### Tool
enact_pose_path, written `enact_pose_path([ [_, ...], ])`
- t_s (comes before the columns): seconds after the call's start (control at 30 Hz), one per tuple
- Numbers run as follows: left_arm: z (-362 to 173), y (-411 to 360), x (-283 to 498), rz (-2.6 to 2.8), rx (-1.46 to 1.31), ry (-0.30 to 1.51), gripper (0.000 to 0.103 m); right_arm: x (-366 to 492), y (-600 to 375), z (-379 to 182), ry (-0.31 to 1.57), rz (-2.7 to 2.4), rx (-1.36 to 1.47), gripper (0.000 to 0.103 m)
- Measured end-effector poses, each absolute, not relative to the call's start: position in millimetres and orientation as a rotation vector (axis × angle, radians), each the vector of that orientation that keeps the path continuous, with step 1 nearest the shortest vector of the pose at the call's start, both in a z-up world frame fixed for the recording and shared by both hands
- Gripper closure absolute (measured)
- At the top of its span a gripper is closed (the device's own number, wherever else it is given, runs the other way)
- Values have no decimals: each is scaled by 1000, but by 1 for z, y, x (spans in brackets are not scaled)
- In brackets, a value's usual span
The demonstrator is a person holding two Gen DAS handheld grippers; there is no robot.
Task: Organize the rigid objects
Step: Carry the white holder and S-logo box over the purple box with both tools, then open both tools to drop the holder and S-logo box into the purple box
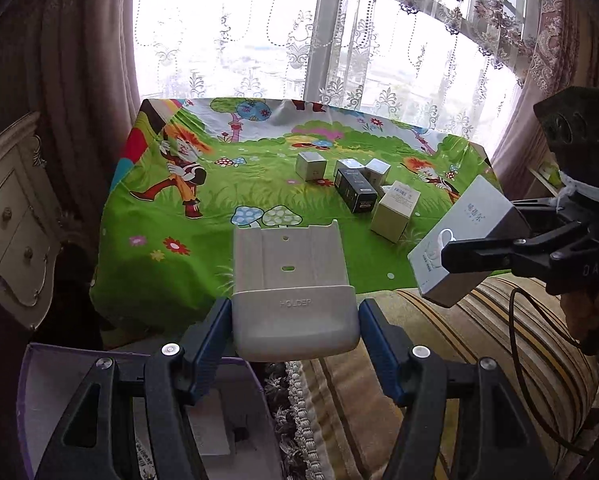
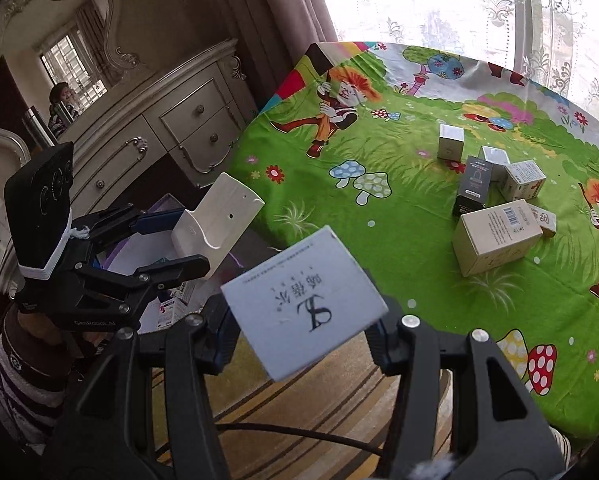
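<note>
Two grippers are up, and both are loaded. The left gripper (image 1: 295, 336) sits roughly half open, its blue pads pressed against the sides of a white plastic holder (image 1: 293, 280), which it carries in the air at the near edge of the table (image 1: 147, 240). From the right wrist view the same holder (image 2: 215, 224) juts out tilted, clear of the cloth. The right gripper (image 2: 303, 336) is narrower, jaws clamped on a flat white box (image 2: 303, 300) with dark lettering, held off the table above a striped cushion (image 2: 299, 396). In the left view that box (image 1: 463, 240) hangs at an angle beside the table's right edge. Out on the green cartoon tablecloth (image 2: 379, 240), a cluster of small boxes (image 2: 495, 200) stands close together, a black box (image 2: 473, 184) among the pale ones, well apart from both grippers.
</note>
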State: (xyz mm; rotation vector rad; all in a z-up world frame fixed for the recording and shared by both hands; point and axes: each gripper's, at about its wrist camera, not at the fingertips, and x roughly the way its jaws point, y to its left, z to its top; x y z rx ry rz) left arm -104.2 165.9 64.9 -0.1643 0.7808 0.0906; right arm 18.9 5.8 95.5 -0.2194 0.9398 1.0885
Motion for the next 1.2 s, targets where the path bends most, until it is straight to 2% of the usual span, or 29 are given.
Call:
enact_pose_path([
  [0.4, 35, 239, -164, 350, -282, 847, 38, -42, 90, 79, 998, 1259, -361, 46],
  [1.0, 11, 263, -187, 430, -320, 906, 39, -105, 151, 43, 1094, 1416, -545, 45],
  [1.03, 11, 264, -187, 433, -325, 909, 39, -105, 151, 42, 1100, 1416, -547, 44],
  [1.1, 10, 269, -188, 444, -350, 902, 38, -103, 153, 40, 1116, 1410, -555, 30],
  [1.2, 9, 278, -190, 461, -411, 891, 38, -101, 150, 41, 1116, 1401, -556, 24],
])
